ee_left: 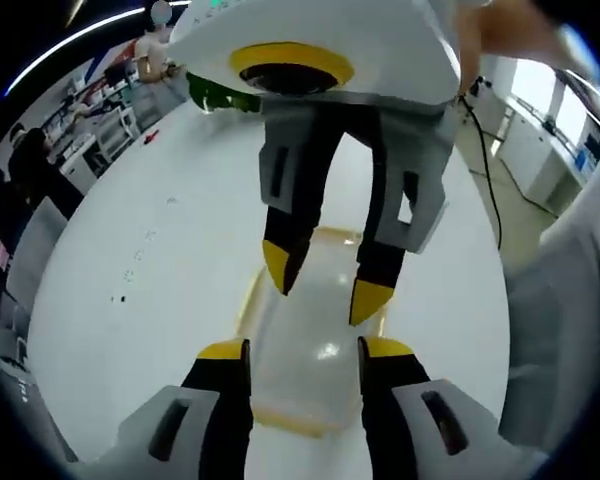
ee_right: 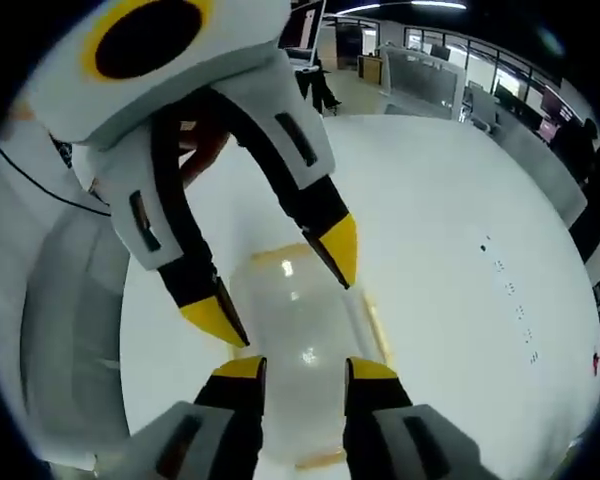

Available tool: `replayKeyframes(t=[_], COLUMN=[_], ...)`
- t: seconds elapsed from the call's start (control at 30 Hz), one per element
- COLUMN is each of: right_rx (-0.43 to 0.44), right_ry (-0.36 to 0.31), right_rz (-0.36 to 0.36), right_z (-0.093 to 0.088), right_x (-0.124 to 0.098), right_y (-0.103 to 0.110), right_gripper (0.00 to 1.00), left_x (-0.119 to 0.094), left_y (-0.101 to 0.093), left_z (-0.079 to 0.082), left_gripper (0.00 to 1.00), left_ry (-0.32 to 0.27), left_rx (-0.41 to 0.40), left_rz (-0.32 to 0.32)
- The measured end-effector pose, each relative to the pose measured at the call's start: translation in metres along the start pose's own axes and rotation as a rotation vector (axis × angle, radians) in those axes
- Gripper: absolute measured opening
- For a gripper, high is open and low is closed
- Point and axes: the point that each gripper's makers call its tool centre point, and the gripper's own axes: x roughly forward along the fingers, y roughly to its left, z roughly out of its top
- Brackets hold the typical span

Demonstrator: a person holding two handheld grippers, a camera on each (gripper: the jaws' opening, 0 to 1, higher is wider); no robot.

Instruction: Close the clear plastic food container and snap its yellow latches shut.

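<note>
I see the clear plastic container with its yellow latches lying on the white table, between both tools. My left gripper straddles its 6 o'clock end, jaws apart. My right gripper comes in from 12 o'clock, jaws apart too.

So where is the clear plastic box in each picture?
Left gripper view: the clear container sits low in the middle, between the left gripper below and the right gripper above.
Right gripper view: it sits low in the middle, between the right gripper and the left gripper.
Shared landmark: the white table.
</note>
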Motion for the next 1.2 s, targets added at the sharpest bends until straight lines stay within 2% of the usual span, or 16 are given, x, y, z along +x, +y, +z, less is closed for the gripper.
replayKeyframes(t=[0.37, 0.73, 0.9, 1.07, 1.2], right_rx=[-0.016, -0.03, -0.047, -0.033, -0.044], right_ry=[0.0, -0.001, 0.032, 0.025, 0.068], right_rz=[-0.023, -0.029, -0.03, -0.01, 0.001], right_z=[0.005, 0.009, 0.006, 0.008, 0.001], right_x=[-0.004, -0.003, 0.003, 0.006, 0.009], right_y=[-0.017, -0.027, -0.033, -0.033, -0.035], right_gripper=[0.28, 0.29, 0.33, 0.34, 0.37], left_x=[0.008, 0.011, 0.013, 0.014, 0.016], left_y=[-0.004, -0.021, -0.03, -0.033, -0.032], left_z=[-0.003, -0.005, -0.011, -0.012, -0.012], left_gripper=[0.4, 0.42, 0.43, 0.45, 0.45], left_ry=[0.002, 0.01, 0.03, 0.032, 0.042], left_rx=[-0.029, -0.02, 0.017, 0.042, 0.087], left_rz=[0.004, -0.013, -0.009, 0.004, 0.033])
